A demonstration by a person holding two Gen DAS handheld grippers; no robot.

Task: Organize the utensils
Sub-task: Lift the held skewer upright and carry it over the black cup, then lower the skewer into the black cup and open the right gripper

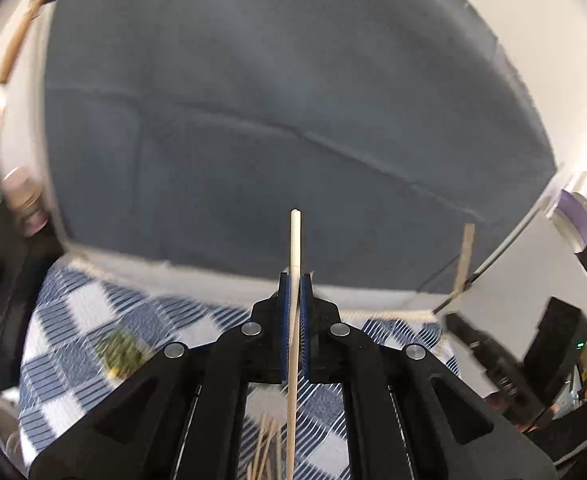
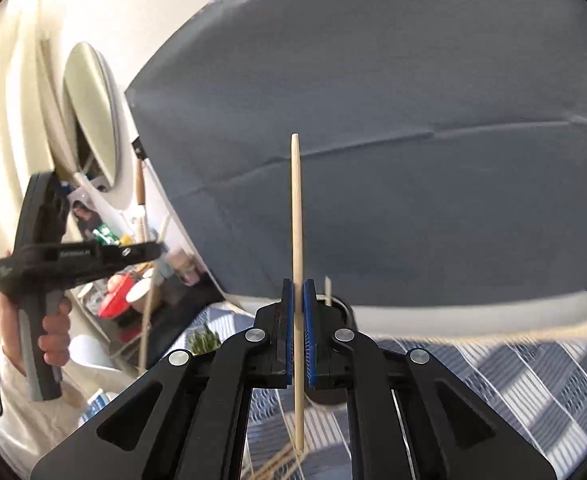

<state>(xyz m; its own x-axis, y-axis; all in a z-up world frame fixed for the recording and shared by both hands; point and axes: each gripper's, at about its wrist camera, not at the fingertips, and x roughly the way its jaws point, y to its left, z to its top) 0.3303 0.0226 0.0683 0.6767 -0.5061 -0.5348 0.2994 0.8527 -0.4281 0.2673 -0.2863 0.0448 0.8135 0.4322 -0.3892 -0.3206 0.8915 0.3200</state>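
My left gripper [image 1: 294,280] is shut on a pale wooden chopstick [image 1: 294,240] that stands upright between its blue pads, above the blue checked cloth [image 1: 73,320]. Several loose chopsticks [image 1: 267,452] lie on the cloth below it. My right gripper [image 2: 298,286] is shut on a second wooden chopstick [image 2: 296,208], also upright. A black cup [image 2: 343,312] with one stick [image 2: 327,290] in it stands just behind the right fingers. The right gripper also shows in the left wrist view [image 1: 493,356], holding its stick. The left gripper shows in the right wrist view [image 2: 53,256].
A grey fabric backdrop [image 1: 293,120] fills the back. A small green plant [image 2: 203,340] sits on the cloth at the left. Cluttered shelves with bottles, a red object [image 2: 115,300] and a round mirror [image 2: 91,116] stand at the far left.
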